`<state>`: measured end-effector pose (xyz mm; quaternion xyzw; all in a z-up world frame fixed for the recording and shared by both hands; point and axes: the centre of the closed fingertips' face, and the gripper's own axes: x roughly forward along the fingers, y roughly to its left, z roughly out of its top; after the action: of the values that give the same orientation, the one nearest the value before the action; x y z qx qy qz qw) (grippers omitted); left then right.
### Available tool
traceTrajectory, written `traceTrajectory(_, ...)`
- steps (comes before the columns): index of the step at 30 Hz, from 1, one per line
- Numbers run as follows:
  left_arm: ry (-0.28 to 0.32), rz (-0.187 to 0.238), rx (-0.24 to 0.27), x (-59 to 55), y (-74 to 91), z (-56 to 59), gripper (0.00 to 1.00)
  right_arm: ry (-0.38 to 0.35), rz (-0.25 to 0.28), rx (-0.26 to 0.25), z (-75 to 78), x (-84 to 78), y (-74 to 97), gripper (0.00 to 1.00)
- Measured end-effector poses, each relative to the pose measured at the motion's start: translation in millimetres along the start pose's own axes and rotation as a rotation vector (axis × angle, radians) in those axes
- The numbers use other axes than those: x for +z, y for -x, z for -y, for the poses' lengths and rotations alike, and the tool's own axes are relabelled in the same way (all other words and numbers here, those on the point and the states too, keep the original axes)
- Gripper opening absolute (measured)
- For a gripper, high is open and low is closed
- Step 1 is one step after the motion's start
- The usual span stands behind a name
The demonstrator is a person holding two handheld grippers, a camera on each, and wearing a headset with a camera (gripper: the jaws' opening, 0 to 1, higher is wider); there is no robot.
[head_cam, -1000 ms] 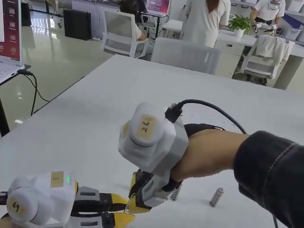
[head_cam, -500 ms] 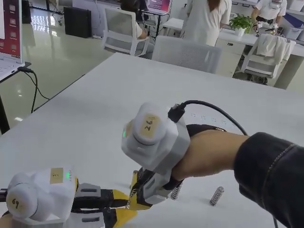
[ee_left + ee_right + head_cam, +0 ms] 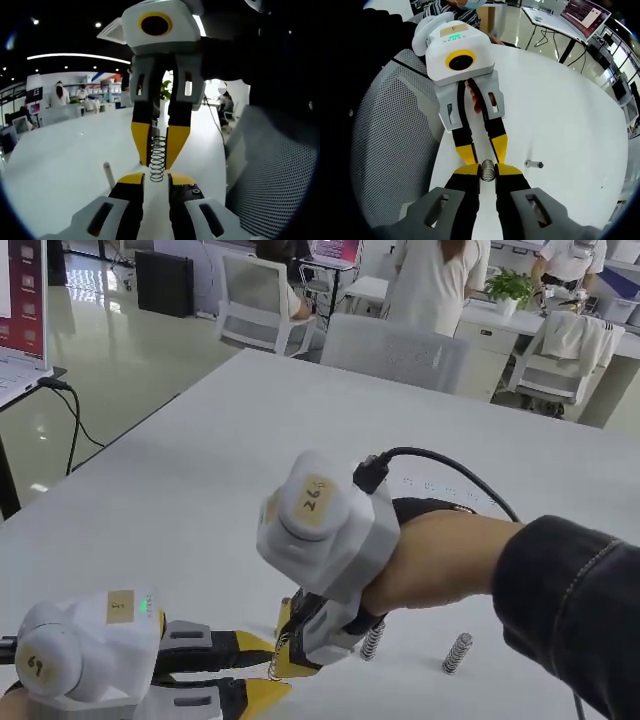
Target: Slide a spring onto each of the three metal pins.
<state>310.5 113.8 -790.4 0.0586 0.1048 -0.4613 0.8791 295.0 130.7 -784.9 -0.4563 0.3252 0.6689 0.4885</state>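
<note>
Holding a spring (image 3: pixel 488 171) in your right tool (image 3: pixel 487 176), you have the jaws closed on its coils, low over the bench (image 3: pixel 560 115). Left tool (image 3: pixel 156 180) meets it tip to tip, jaws narrow about the spring's far end; cannot tell if they grip. One metal pin (image 3: pixel 534 164) lies on the bench just beside the tips. A second spring (image 3: pixel 372 640) and third spring (image 3: pixel 457 652) lie near your right hand (image 3: pixel 440 560).
</note>
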Motion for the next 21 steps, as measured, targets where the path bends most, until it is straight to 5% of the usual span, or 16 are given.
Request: traceTrajectory(21,0.048,-0.022,0.059,-11.8,7.6,-12.4,0.43,-0.018,-0.013,-0.027,9.5,-10.6,9.2,0.09)
